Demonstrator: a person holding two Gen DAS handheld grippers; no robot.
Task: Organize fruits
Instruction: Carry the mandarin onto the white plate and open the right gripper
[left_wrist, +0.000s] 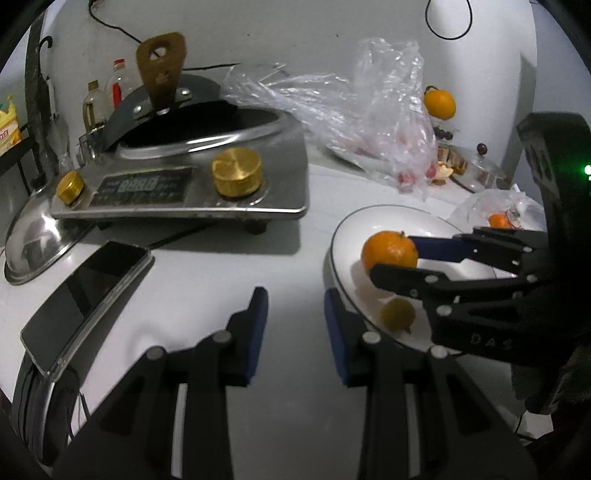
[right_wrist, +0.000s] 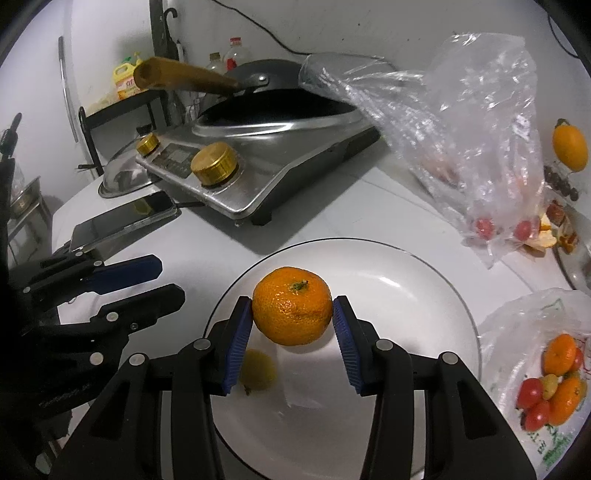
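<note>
Two fruits on white plate: one mandarin clamped between jaws of right gripper just over the plate, likely for setting down; one small yellow fruit lying beneath. Left gripper, jaws apart, empty, waits beside the plate over the worktop. Remaining fruit in plastic bag, right of plate.

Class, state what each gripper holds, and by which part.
The right gripper clamps the mandarin by its sides, over the plate. The left gripper holds nothing.
</note>
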